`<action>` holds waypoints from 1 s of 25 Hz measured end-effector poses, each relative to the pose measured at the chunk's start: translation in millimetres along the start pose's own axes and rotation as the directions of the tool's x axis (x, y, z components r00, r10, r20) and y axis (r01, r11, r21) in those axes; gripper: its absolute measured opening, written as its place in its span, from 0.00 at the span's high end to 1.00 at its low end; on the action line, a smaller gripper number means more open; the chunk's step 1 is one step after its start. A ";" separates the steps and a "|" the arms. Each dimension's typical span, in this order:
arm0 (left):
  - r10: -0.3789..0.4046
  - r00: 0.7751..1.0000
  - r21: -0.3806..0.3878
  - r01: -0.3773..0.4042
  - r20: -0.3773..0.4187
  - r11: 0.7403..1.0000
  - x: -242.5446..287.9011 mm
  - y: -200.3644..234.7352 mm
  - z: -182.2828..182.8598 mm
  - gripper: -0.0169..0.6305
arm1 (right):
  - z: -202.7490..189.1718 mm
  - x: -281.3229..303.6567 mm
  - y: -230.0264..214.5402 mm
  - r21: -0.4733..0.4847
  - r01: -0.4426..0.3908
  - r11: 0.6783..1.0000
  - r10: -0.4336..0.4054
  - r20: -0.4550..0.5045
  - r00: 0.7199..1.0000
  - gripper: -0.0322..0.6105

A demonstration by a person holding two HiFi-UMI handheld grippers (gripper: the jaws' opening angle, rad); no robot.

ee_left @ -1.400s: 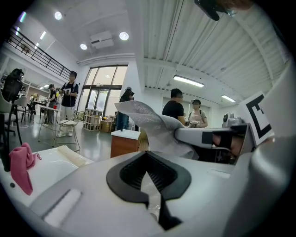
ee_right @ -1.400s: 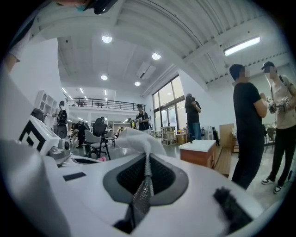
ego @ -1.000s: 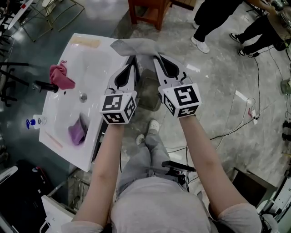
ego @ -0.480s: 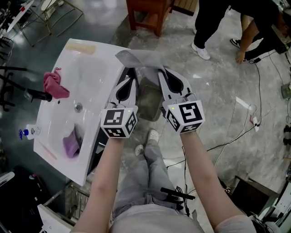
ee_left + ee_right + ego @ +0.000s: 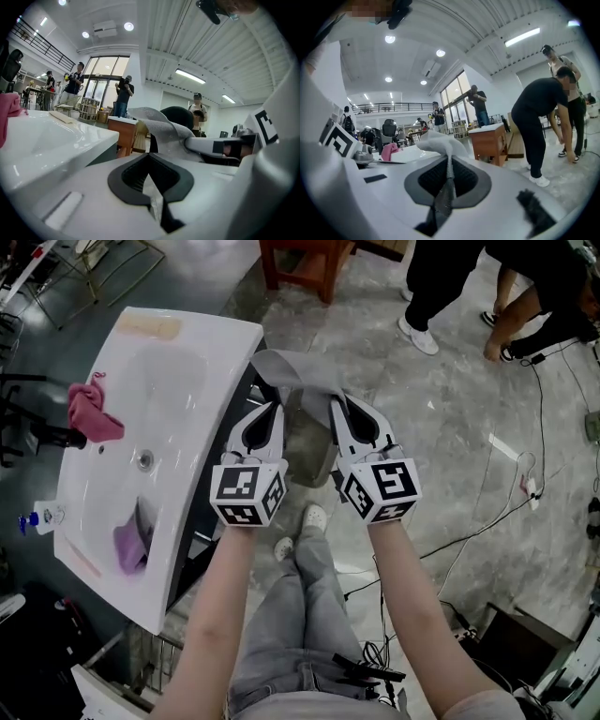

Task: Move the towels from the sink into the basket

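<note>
Head view: left tool [image 5: 274,409] and right tool [image 5: 339,407] each clench an edge of the grey towel [image 5: 295,371]. It stretches 9-to-3 at their 12 o'clock, clear of the sink [image 5: 202,329] at 9 o'clock. A dim basket-like shape [image 5: 307,454] seems to lie directly beneath.

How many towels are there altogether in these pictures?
3. One grey towel is held by the left gripper and right gripper beside the sink; a pink towel lies at its tap; a purple towel lies inside it. None seems hidden.
</note>
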State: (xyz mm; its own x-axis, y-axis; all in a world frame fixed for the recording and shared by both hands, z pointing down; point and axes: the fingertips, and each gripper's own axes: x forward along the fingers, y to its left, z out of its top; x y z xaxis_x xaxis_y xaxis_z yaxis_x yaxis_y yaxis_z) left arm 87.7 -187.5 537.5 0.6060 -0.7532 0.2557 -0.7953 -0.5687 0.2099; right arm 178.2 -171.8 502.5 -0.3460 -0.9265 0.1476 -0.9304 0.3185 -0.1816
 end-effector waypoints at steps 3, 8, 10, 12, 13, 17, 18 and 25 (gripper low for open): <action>-0.010 1.000 0.011 0.011 -0.025 1.000 6.1 0.4 -18.1 0.96 | -24.1 1.5 -9.8 0.021 0.019 1.000 -0.018 -0.029 0.999 0.90; -0.006 0.999 -0.002 0.006 -0.054 1.000 15.0 7.2 -47.6 0.96 | -70.1 7.4 -23.6 0.043 0.024 0.999 -0.019 -0.109 0.994 0.90; -0.006 0.998 -0.007 0.005 -0.066 1.000 17.4 9.4 -60.1 0.96 | -91.4 11.0 -30.7 0.046 0.023 0.999 -0.016 -0.150 0.989 0.90; -0.007 0.997 -0.016 0.006 -0.078 1.000 19.4 11.2 -73.5 0.96 | -112.5 14.4 -37.6 0.049 0.032 0.998 -0.022 -0.189 0.982 0.90; -0.007 0.996 -0.023 0.005 -0.085 1.000 20.4 12.3 -80.4 0.96 | -122.9 16.0 -40.3 0.051 0.038 0.998 -0.026 -0.208 0.978 0.90; -0.005 0.994 -0.053 -0.001 -0.111 0.999 24.8 16.2 -105.7 0.96 | -163.1 23.6 -43.9 0.052 0.050 0.997 -0.033 -0.285 0.958 0.90; -0.004 0.993 -0.062 -0.003 -0.117 0.998 25.7 16.9 -111.6 0.96 | -173.2 25.8 -43.9 0.046 0.045 0.998 -0.029 -0.306 0.952 0.90; -0.005 0.988 -0.096 -0.010 -0.153 0.995 29.3 26.3 -146.1 0.96 | -235.1 41.6 -45.6 0.005 0.011 1.000 -0.008 -0.438 0.899 0.90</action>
State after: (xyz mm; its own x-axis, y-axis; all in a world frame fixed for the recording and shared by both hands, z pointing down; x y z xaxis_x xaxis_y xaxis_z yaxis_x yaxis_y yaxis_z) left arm 86.3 -176.1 688.4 0.6049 -0.6909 0.3959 -0.7963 -0.5269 0.2971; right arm 177.7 -177.8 745.5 -0.3572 -0.7478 0.5597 -0.9334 0.3075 -0.1848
